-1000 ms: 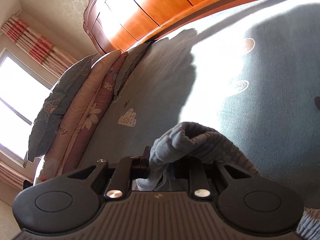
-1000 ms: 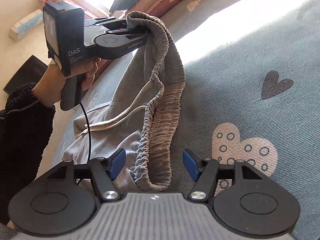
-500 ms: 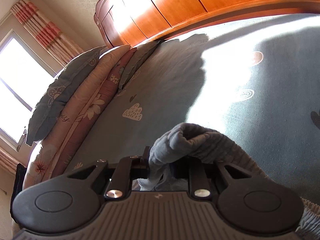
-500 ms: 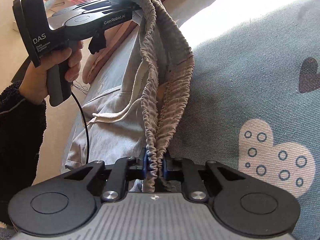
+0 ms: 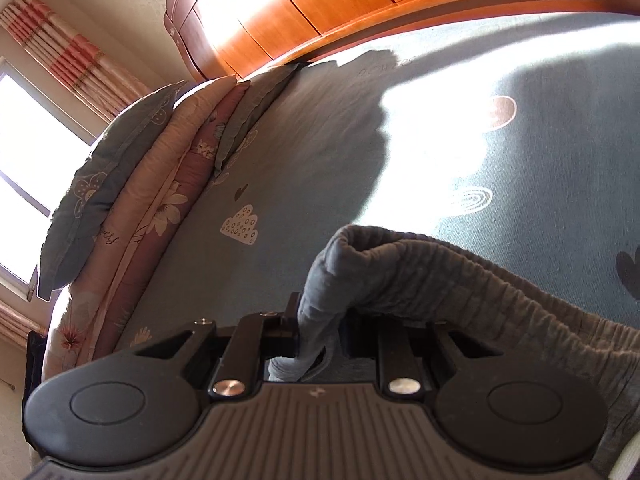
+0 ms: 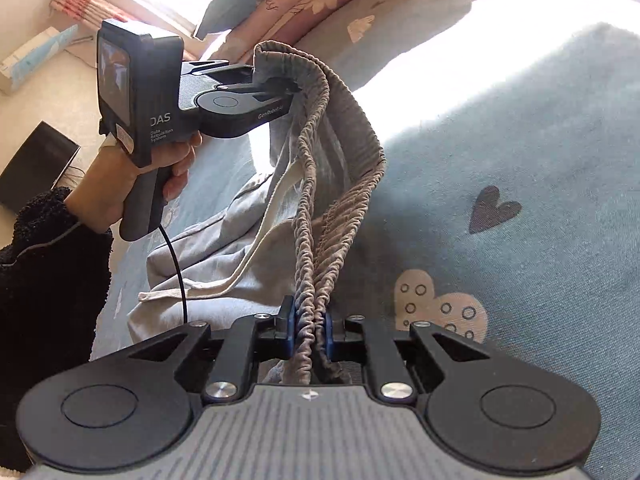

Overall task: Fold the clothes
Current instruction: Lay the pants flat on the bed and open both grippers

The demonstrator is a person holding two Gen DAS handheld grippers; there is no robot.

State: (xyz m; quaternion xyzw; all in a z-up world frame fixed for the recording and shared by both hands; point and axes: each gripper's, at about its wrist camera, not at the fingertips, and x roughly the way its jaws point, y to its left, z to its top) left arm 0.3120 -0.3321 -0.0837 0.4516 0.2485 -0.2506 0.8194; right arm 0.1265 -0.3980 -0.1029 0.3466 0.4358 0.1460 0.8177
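Grey ribbed elastic is pinched between the blue pads of the right hand-held gripper (image 6: 310,334), whose jaws have just been closing and are now pressed together on the doubled waistband (image 6: 320,240) of a pair of grey trousers (image 6: 224,240). From there the gathered waistband is stretched up and away to the left hand-held gripper (image 6: 280,88), which is clamped on its far end and is held by a hand (image 6: 132,176) in a black fleecy sleeve (image 6: 44,264). In the left wrist view the same clamp is seen from behind: the left hand-held gripper (image 5: 320,332) is closed on a bunched fold of the grey cloth, and the ribbed band is draped away to the right over its frame. A pale drawstring (image 6: 248,252) is hung from the waistband, and the rest of the trousers is left crumpled on the bed below the two grippers. The bed is covered with a blue-grey sheet (image 5: 520,184) printed with hearts and clouds, partly in bright sunlight. Several pillows (image 5: 152,200) are stood on edge in a row along the far side of the bed, beside an orange wooden headboard (image 5: 320,12). A window (image 5: 24,160) with a striped pink curtain (image 5: 72,52) is seen beyond the pillows.
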